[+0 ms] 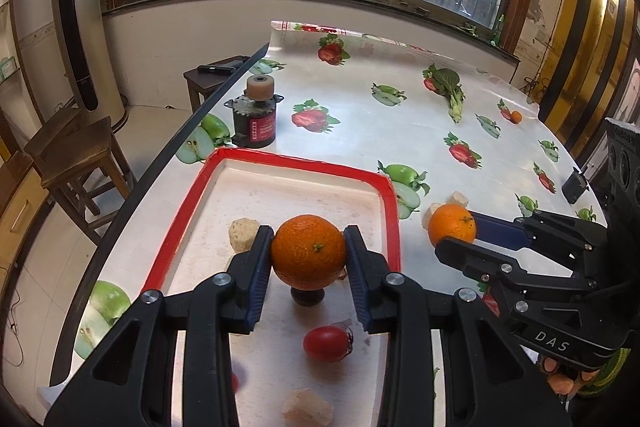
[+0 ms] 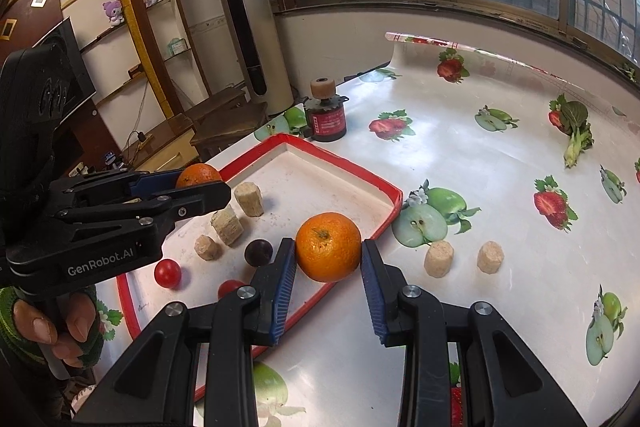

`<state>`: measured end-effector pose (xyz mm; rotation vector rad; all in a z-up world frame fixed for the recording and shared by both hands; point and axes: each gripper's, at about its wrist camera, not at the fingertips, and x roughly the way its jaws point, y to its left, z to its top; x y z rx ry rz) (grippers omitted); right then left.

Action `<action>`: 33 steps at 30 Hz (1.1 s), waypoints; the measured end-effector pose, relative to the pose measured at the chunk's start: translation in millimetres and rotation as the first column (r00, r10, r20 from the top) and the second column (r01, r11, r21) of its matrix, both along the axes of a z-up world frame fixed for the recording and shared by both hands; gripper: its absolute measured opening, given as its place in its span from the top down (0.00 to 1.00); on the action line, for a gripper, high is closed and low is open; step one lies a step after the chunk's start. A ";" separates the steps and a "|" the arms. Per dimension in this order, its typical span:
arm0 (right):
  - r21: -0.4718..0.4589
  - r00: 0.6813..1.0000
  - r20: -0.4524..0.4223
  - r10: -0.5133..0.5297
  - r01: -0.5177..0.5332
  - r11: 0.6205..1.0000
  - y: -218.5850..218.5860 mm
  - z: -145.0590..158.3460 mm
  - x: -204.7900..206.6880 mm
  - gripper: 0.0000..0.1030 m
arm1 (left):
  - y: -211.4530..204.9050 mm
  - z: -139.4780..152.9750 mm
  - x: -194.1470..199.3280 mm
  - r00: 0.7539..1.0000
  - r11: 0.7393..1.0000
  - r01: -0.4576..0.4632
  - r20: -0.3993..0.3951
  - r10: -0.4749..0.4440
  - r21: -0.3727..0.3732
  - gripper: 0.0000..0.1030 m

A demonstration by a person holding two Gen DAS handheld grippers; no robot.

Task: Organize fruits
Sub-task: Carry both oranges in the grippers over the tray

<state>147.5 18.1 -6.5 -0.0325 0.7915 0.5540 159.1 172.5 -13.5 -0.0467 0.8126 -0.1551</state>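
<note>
I am holding an orange [image 1: 309,251] in the left gripper [image 1: 309,247], its jaws pressing on both sides of the fruit. The orange is hanging above the tray [image 1: 304,163], over the middle of it, with its green stem scar facing my camera and slightly right. It is round, so I cannot give it a long axis.

I am gripping a second orange [image 2: 328,247] in the right gripper [image 2: 329,251], jaws closed against its sides. This one is sitting over the tray's right rim, near the far right corner, its stem scar turned up and toward the camera.

Inside the tray I am seeing a dark plum [image 2: 258,252], two red tomatoes [image 2: 167,273] near the left rim, and three tan chunks [image 2: 226,225]. Two of the chunks are standing upright and one is lying toward the near side. Two more chunks [image 2: 439,259] are standing upright on the surface just right of the tray, near each other but apart.

A dark can [image 2: 325,121] with a tan cap is standing upright beyond the tray's far edge, close to the surface's left edge. A gloved hand [image 2: 60,331] is gripping the left handle.
</note>
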 end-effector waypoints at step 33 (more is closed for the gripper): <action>-0.039 0.997 -0.074 0.025 -0.028 0.999 52.7 -33.5 82.7 0.68 | 32.7 -32.2 103.9 0.987 0.997 -0.079 -0.138 0.076 -0.012 0.68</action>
